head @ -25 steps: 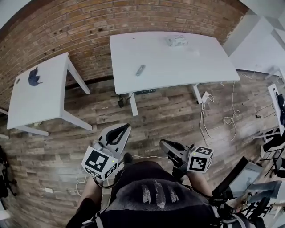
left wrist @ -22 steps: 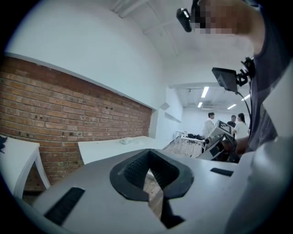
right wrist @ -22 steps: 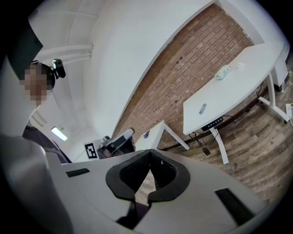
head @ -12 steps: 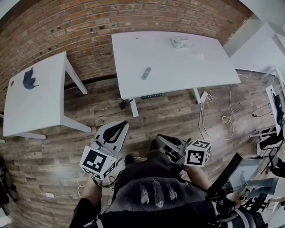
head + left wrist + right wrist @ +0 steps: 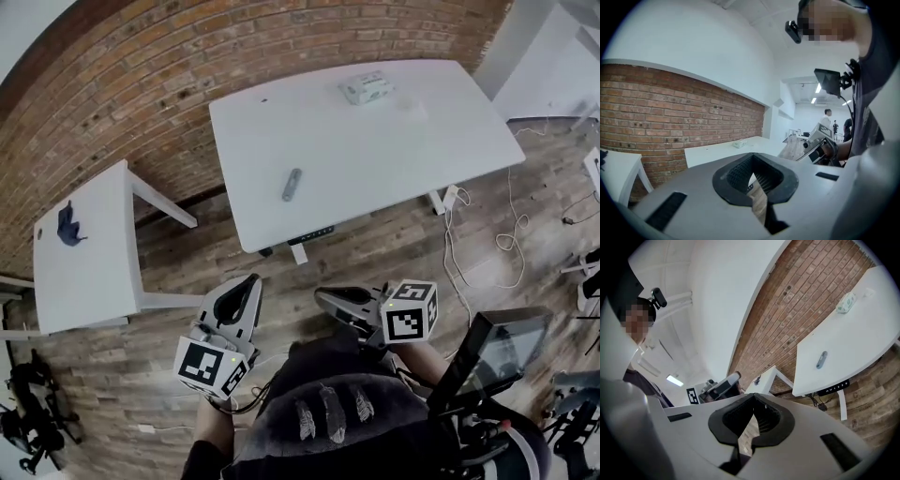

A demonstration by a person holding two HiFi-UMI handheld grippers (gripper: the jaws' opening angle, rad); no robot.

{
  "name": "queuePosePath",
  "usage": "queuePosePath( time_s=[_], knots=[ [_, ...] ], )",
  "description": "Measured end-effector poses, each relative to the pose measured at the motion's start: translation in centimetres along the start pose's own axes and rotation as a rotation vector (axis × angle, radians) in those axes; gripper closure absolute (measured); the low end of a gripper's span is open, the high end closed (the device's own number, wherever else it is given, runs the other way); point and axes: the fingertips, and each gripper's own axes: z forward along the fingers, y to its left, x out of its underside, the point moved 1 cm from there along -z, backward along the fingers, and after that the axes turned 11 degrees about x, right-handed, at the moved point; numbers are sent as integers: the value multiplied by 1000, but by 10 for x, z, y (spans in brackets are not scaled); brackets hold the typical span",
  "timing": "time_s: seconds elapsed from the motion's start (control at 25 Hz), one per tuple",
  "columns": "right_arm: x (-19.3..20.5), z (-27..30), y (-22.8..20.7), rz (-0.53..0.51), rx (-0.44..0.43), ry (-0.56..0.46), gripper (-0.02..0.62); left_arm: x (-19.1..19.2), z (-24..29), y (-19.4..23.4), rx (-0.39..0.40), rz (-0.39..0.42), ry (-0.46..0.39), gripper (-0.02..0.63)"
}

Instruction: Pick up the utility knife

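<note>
Brick wall (image 5: 187, 56) backs a white desk (image 5: 394, 141) standing on plank flooring, and the utility knife (image 5: 292, 185) lies flat on the desk's left half, not far back from the front edge, well apart from the small box (image 5: 366, 88) near the far side. From where I'm steering, what matters is that the knife sits ahead of both tools and above them, on the desktop, roughly on the line between them. The left gripper (image 5: 253, 278) and the right gripper (image 5: 321, 296) both hang over the floor short of the desk edge, and I judge neither clearly nearer. The knife's long axis runs mostly away from me toward the wall, its far end leaning slightly right, so I reckon a clamp across its narrow width means coming in along that axis. The right gripper view already has the knife up and to the right of its jaws; the left gripper view shows the desk and box edge-on, and I can't pick the knife out there. Both pairs of jaws are pressed together with nothing between them, so whichever I use must spread first. Compared with a second ago, the desk fills more of the head view and has swung clockwise, the knife sits lower in it, and both tools have closed on the front edge, jaws unchanged.
</note>
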Motion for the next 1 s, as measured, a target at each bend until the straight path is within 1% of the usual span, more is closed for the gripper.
queuePosePath(
  time_s=[0.08, 0.16, 0.32, 0.44, 0.52, 0.64, 0.72, 0.76, 0.84, 0.92, 1.0],
  knots=[
    [-14, -11, -21, 30, -9, -6, 597, 0, 28, 1, -9, 0, 39, 607],
    [-29, -18, -39, 48, -22, -4, 597, 0, 51, 8, -39, -1, 75, 607],
    [-56, -31, -75, 75, -49, 11, 597, 13, 89, 33, -146, 2, 164, 607],
    [-74, -41, -100, 60, -60, 34, 597, 24, 113, 52, -221, -7, 216, 607],
    [-86, -45, -111, 51, -60, 36, 597, 35, 130, 62, -224, -19, 266, 607],
    [-102, -50, -122, 54, -55, 11, 597, 57, 158, 75, -174, -35, 365, 607],
    [-108, -51, -128, 66, -47, -1, 597, 74, 171, 88, -173, -34, 423, 600],
    [-109, -51, -131, 73, -41, -3, 597, 83, 177, 95, -177, -34, 450, 552],
    [-109, -51, -137, 82, -28, -1, 597, 104, 189, 111, -185, -34, 502, 394],
    [-109, -50, -140, 82, -17, 3, 597, 120, 200, 126, -194, -22, 557, 367],
    [-112, -47, -139, 77, -14, 5, 597, 128, 210, 138, -191, -3, 596, 362]
  ],
)
